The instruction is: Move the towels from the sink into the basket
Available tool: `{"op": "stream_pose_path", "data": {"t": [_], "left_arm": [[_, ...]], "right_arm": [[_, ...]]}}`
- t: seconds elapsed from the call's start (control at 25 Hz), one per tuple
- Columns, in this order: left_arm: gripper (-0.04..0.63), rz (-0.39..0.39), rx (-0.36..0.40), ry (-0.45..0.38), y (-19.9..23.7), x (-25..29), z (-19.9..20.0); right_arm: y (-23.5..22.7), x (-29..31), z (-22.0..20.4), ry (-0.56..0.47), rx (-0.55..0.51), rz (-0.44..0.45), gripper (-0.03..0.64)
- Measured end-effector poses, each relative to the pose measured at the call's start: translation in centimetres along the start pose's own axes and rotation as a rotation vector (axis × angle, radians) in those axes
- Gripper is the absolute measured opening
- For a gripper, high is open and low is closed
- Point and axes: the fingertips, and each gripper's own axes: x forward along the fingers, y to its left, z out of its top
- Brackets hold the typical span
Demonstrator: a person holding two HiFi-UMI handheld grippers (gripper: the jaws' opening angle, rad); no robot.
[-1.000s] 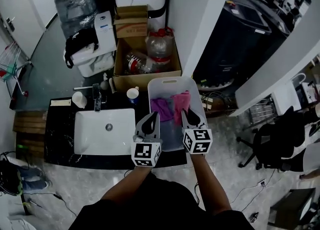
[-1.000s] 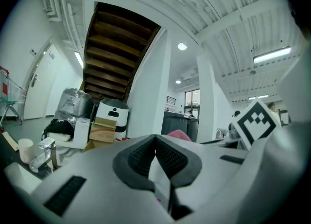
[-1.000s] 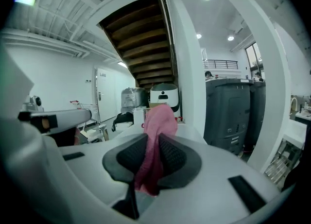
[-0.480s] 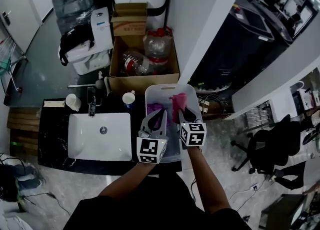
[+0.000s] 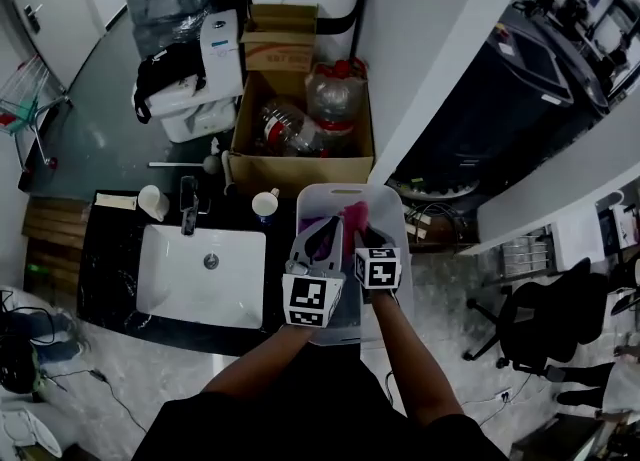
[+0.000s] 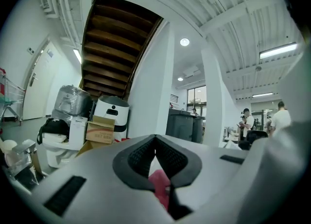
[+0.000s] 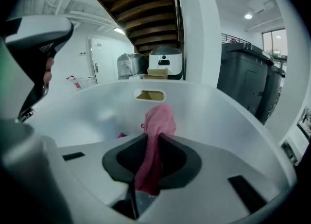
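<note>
The white basket (image 5: 388, 211) stands on the counter to the right of the white sink (image 5: 165, 294), which shows no towels in it. My right gripper (image 5: 363, 233) is shut on a pink towel (image 7: 158, 121) and hangs inside the basket (image 7: 233, 121), the cloth bunched between its pads. A purple towel (image 5: 312, 228) lies on the basket floor beside it. My left gripper (image 5: 326, 225) hovers over the basket's left part with its jaws together at the tips and nothing between them; in the left gripper view (image 6: 155, 138) a bit of pink shows through the gap below the pads.
The black counter (image 5: 108, 269) carries a faucet (image 5: 188, 211) and two cups (image 5: 265, 203) behind the sink. A cardboard box (image 5: 300, 161) with plastic bottles stands behind the counter. A white pillar rises right of the basket, and an office chair (image 5: 540, 321) sits far right.
Both grippers have moved forward from the basket's near edge to over its inside. The right gripper still holds the pink towel, now lower in the basket.
</note>
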Motion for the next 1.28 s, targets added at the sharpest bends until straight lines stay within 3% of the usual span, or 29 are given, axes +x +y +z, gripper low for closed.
{"op": "stream_pose_path", "data": {"t": [0.2,0.48,0.64,1.28], "left_arm": [[0.012,0.047,-0.024,0.01,1.7,0.8,0.0],[0.012,0.042,-0.017,0.034,1.7,1.5,-0.3],[0.012,0.038,-0.019,0.053,1.6,1.7,-0.7],[0.012,0.029,0.013,0.068,0.0,2.1,-1.8]], "right_arm": [[-0.2,2.7,-1.0,0.067,0.0,0.02,0.081],[-1.4,6.0,-5.5,0.208,-0.03,0.019,0.081],[-1.9,6.8,-7.8,0.266,0.013,0.016,0.081],[-1.8,9.3,-11.1,0.301,0.079,0.045,0.083]]}}
